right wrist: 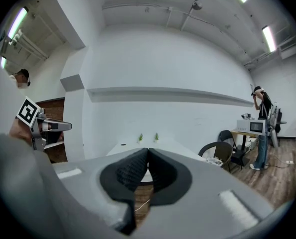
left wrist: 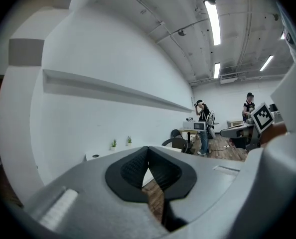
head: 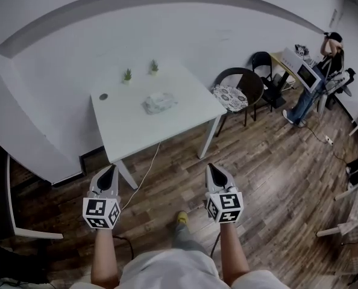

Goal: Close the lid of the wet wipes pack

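The wet wipes pack point(head: 160, 103), pale and flat, lies near the middle of the white table point(head: 125, 131), far ahead of both grippers. Whether its lid is up I cannot tell from here. My left gripper point(head: 109, 170) is held over the wooden floor short of the table's near edge, its jaws shut with nothing between them. My right gripper point(head: 213, 168) is level with it to the right, also shut and empty. In the left gripper view the black pads point(left wrist: 164, 171) meet at the tip of the left gripper point(left wrist: 148, 148). The right gripper view shows the right gripper point(right wrist: 148, 150) with pads touching too.
Two small potted plants point(head: 140, 70) and a dark round object point(head: 103, 96) sit at the table's far side. A black chair point(head: 239, 92) stands right of the table. A person point(head: 314, 83) stands by a desk at the far right. A cable point(head: 144, 173) runs along the floor.
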Tool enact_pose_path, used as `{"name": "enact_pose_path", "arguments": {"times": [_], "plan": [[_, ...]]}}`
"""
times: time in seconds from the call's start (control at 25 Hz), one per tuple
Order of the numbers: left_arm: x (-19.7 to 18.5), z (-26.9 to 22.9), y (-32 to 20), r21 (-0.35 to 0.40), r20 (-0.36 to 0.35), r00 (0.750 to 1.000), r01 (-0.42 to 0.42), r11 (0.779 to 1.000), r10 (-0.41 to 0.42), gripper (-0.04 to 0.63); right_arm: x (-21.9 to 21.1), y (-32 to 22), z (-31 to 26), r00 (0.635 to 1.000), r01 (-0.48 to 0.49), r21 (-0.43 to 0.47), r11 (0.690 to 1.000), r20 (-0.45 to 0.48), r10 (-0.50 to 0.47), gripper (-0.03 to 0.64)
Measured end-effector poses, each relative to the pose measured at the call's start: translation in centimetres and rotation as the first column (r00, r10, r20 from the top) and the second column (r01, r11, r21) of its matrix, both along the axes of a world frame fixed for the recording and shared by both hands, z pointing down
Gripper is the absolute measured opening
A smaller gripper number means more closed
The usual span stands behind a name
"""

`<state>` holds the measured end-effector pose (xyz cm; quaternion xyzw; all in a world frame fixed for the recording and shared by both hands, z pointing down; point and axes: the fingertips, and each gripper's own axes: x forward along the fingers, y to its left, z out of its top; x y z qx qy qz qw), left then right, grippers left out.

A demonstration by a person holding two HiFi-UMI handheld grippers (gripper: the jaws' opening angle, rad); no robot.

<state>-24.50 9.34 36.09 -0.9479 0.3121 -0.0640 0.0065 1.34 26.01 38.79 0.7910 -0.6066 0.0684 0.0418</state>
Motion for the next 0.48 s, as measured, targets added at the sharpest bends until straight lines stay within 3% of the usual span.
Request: {"name": "enact_pose_path", "arguments": {"times": [0.28,0.48], "plan": [[9.2,0.0,-5.5,-0.025,0.017,0.999,0.042,0.999,-0.041,0.006,10.1,-6.1,0.3,0.998,0.032,0.006,0.999,0.052,-0.032,0.003],[13.7,-0.6,-8.1,-0.013,0.03,0.997,0.071,0.997,-0.071,0.006,15.6,-9.5,0.6,0.995,0.046,0.017,0.999,0.085,-0.047,0.003]]}}
